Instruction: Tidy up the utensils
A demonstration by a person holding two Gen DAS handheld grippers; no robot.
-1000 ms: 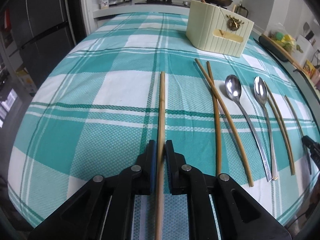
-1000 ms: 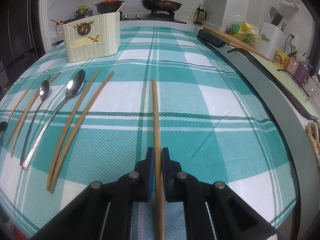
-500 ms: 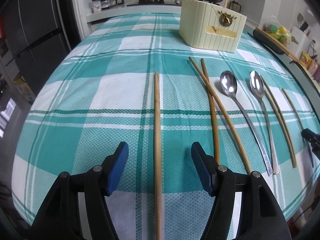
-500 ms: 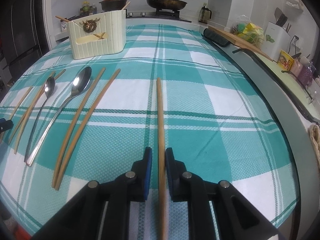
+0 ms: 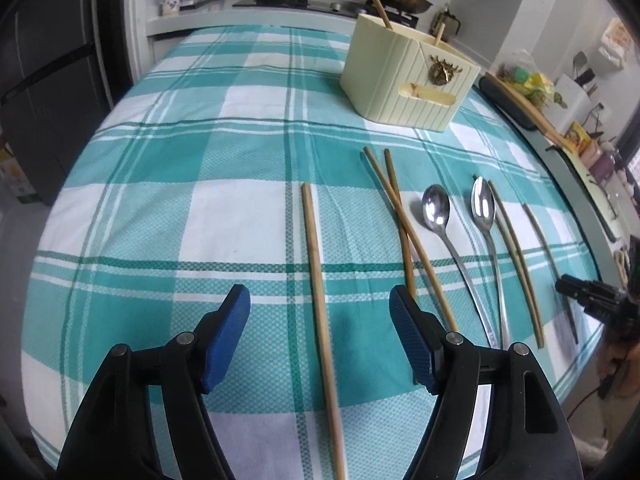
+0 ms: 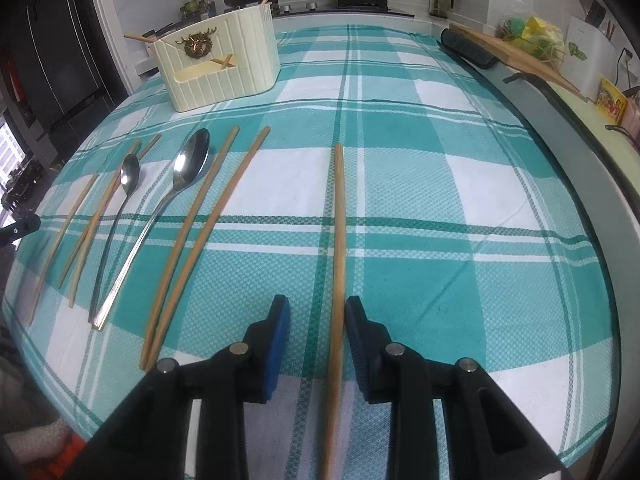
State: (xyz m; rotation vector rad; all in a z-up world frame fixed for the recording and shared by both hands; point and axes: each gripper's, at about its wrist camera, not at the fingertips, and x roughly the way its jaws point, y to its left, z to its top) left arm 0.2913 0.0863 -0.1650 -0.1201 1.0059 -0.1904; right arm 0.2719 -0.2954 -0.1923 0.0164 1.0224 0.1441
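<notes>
Bamboo, long and pale, lies flat on the teal-and-white checked cloth of the tabletop (image 5: 168, 216): one chopstick (image 5: 318, 280) runs lengthwise between the blue pads of the left hand-held gripper (image 5: 320, 312). Its jaws are opening and stand wide apart, touching nothing, so that stick is released and rests on the cloth. Just to its right lies a crossed pair of chopsticks (image 5: 404, 228), then two steel spoons (image 5: 442, 224) side by side with their bowls toward the far edge, then more thin sticks. All are laid roughly parallel, handles toward the near edge, probably so each can be taken end-on. A cream ribbed utensil holder (image 5: 404, 80) stands beyond them with sticks already poking out, likely where the rest belong.

Farthest right, the right hand-held gripper (image 6: 318, 320) straddles another single chopstick (image 6: 339, 240), also flat on the cloth. Its jaws are opening too; the gap is narrow, and the stick sits close to the right-hand pad, but it looks let go rather than pinched.
</notes>
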